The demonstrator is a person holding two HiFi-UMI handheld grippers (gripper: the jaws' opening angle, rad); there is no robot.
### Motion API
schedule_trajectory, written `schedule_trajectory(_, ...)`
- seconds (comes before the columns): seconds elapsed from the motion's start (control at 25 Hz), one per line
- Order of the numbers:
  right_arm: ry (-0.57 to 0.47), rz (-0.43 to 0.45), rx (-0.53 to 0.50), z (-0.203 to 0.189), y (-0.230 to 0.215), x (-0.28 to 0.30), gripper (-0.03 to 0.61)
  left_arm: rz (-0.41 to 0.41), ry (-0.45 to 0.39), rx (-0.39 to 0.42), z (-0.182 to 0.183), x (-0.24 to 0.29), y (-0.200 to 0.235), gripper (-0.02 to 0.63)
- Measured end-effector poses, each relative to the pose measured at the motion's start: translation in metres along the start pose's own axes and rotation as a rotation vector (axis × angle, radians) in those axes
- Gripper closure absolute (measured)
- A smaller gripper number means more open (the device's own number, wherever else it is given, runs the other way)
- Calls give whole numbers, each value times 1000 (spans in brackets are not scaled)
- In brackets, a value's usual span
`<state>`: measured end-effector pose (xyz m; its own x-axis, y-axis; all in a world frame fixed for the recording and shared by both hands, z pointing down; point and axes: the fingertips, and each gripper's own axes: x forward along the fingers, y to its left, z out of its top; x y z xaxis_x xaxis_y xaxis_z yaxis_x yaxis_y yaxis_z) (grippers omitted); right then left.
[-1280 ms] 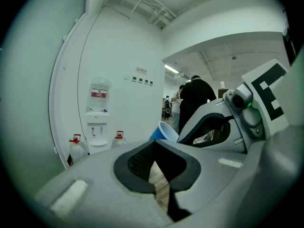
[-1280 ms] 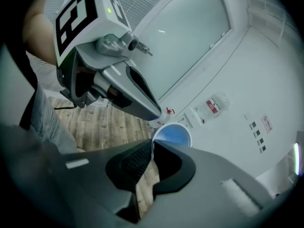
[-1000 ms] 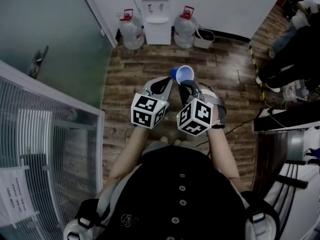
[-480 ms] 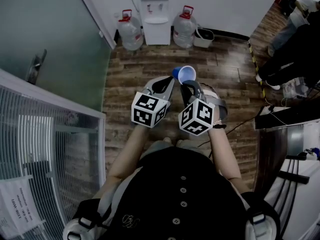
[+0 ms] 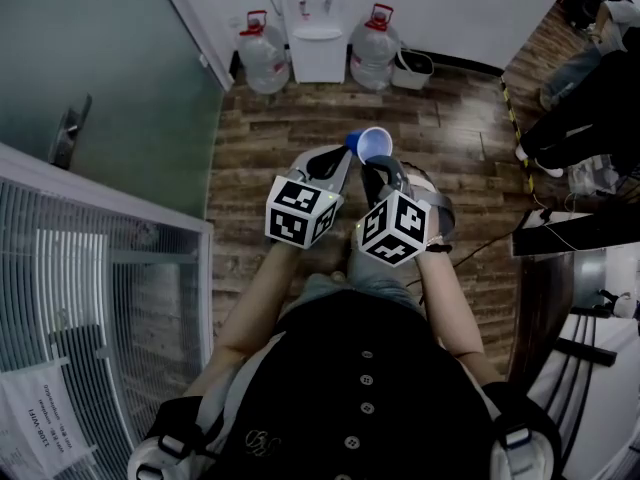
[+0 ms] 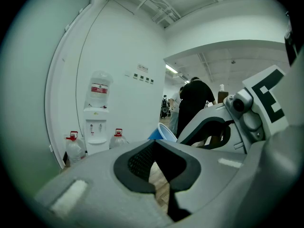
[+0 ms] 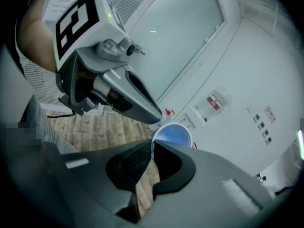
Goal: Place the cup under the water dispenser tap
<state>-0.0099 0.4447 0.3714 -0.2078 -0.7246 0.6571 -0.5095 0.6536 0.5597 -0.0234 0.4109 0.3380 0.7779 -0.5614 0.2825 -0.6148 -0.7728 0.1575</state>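
Blue disposable cup [image 5: 372,145] with a white inside is pinched by its rim in the right gripper [image 5: 373,166], well short of the white water dispenser [image 5: 316,28]. Beside the cup, the left gripper [image 5: 343,156] has its jaws pressed together on nothing.

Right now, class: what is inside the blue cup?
The cup looks empty: only its pale inner wall shows. The right tongs pinch its rim, covering a little of the inside.
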Motion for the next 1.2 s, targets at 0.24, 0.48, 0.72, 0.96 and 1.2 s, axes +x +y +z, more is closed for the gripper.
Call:
schedule_trajectory(0.24, -9, -10, -7, 1, -24, 25, 558, 0, 23, -30, -5, 23, 20, 611)
schedule_trajectory(0.48, -15, 7, -19, -8, -65, 63, 557, 28, 20, -43, 7, 67, 52, 611)
schedule_trajectory(0.72, -36, 14, -40, -6, -118, 98, 557, 69, 5, -51, 36, 110, 89, 611)
schedule_trajectory(0.96, -33, 22, -68, -8, -163, 133, 557, 92, 11, -44, 58, 149, 119, 612)
schedule_trajectory(1.2, -44, 27, -89, -8, -199, 166, 557, 113, 2, -59, 72, 187, 150, 611)
